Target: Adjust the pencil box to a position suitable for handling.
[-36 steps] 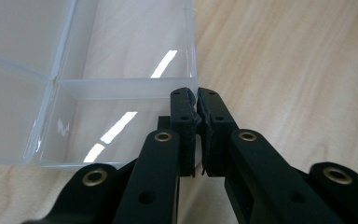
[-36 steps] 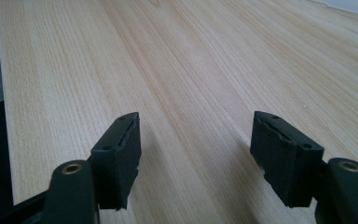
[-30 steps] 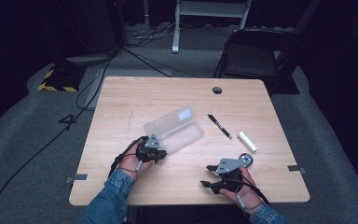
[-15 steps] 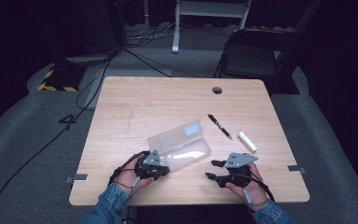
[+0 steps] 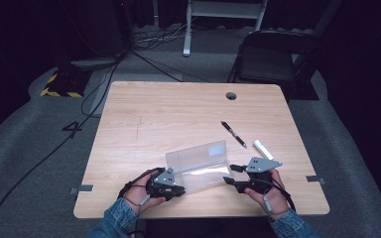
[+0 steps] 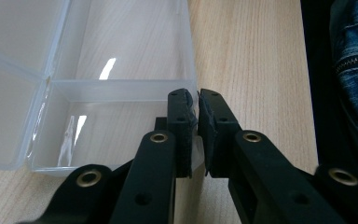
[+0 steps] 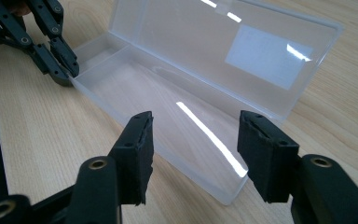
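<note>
Dark grey carpet surrounds the wooden bench [image 5: 188, 114], and its upper half is bare wood with free room to move. At the lower centre of the high view lies the clear plastic box [image 5: 198, 166], close to the near edge, its lid standing open toward the top of the frame. Left gripper [image 5: 178, 190] is closed on the thin end wall of the box, one pad inside and one outside. Right gripper [image 5: 229, 174] is open, its jaws apart just before the other end of the box, not touching it. Toward the right, a black pen [image 5: 233, 134] and a white marker [image 5: 263, 149] lie apart from the box.
</note>
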A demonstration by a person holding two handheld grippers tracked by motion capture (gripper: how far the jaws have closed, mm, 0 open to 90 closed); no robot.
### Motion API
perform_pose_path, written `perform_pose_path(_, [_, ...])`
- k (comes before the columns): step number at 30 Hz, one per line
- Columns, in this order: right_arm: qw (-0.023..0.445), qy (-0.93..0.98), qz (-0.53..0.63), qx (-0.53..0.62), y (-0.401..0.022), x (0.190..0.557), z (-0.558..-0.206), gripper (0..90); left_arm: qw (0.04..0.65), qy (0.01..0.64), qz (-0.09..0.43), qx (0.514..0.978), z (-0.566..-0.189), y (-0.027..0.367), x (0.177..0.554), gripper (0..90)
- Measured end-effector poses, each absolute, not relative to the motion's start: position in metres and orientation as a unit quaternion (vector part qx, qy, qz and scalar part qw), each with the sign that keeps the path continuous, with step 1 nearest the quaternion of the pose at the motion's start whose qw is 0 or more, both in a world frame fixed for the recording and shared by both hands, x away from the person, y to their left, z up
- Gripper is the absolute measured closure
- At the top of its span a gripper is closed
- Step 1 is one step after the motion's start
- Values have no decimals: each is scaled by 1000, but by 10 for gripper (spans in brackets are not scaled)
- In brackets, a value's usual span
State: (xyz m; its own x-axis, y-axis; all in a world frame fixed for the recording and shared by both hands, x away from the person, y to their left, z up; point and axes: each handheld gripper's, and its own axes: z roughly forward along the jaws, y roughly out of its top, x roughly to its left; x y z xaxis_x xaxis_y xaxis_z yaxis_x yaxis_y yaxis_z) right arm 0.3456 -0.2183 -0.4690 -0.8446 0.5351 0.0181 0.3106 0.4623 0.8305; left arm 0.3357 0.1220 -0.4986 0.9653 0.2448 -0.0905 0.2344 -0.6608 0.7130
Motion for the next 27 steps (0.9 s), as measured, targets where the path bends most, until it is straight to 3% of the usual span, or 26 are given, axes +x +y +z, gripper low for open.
perform_pose_path(3, [126,845,454,252,-219,346,-468,466,391,145,10,909,-498,122,336,746])
perform_pose_path(5, [126,845,455,252,-220,346,-468,463,398,156,14,904,-497,122,337,631])
perform_pose_path(8, [127,845,454,254,-220,346,-468,460,411,166,20,896,-495,124,338,572])
perform_pose_path(19, [132,839,456,266,-226,350,-463,449,422,194,51,884,-489,125,337,437])
perform_pose_path(27, [146,829,454,291,-238,356,-456,455,425,239,107,866,-478,134,329,424])
